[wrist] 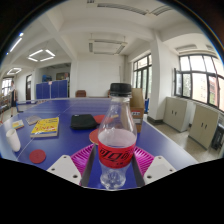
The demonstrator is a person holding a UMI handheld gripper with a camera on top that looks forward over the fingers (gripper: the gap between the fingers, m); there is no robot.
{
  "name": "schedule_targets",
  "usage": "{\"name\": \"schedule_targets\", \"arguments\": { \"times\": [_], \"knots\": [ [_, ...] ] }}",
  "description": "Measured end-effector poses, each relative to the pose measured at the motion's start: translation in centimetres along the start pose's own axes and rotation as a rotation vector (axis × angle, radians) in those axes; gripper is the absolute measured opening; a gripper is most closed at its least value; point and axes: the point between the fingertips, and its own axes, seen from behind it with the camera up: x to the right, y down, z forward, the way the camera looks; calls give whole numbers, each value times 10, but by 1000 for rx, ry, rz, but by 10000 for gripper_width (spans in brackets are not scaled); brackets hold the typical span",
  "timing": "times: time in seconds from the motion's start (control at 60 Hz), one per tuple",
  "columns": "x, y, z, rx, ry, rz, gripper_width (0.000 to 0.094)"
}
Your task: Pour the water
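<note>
A clear plastic bottle (116,135) with a black cap and a red label stands upright between my fingers. My gripper (116,162) is shut on it: the pink pads (84,156) press the bottle at the label on both sides. A red cup-like thing (96,135) shows just behind the bottle on the blue table (60,145); most of it is hidden by the bottle. I cannot tell whether the bottle's base touches the table.
A red round lid (37,156) lies on the table to the left. Beyond it are a yellow book (45,126), a black flat object (83,121) and a white bottle (12,138). White cabinets (185,112) stand under the windows at the right.
</note>
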Motion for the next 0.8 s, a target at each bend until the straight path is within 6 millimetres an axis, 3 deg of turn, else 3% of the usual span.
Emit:
{"name": "schedule_targets", "arguments": {
  "times": [0.05, 0.283, 0.4, 0.567, 0.7, 0.717, 0.8],
  "knots": [
    [4, -2, 3, 20, 14, -7, 504],
    [-5, -4, 8, 56, 9, -14, 330],
    [-2, -18, 4, 56, 47, -38, 332],
    [-1, -89, -25, 137, 181, -231, 329],
    [-24, -177, -54, 244, 372, -554, 332],
    [-13, -201, -67, 254, 382, -597, 332],
    [-68, -241, -72, 322, 481, -855, 332]
  ]
}}
